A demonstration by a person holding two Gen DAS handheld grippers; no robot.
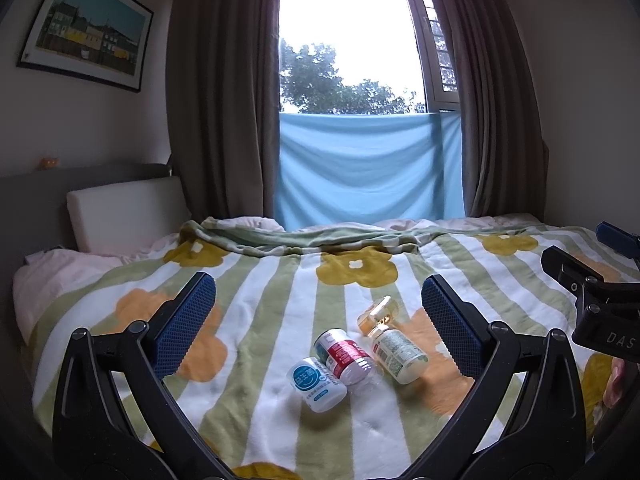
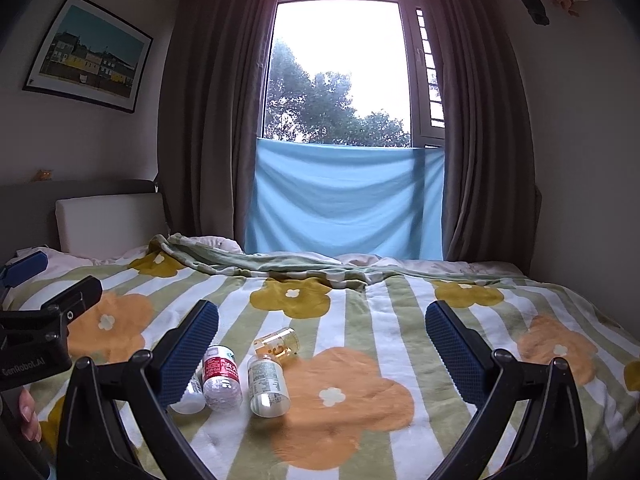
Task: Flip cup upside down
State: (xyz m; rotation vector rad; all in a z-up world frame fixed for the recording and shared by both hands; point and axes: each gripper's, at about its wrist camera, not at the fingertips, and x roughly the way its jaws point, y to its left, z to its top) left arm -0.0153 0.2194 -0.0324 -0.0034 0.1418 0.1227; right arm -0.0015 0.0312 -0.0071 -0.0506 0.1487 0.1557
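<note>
Both grippers' jaws wide, cup (image 1: pixel 378 315) between

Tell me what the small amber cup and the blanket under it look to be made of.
Amber cup: likely clear tinted plastic, possibly glass; glossy, light shines through it. It lies on its side.
Blanket: soft fleece-like fabric, matte and fuzzy, dimpling under the bottles.
</note>
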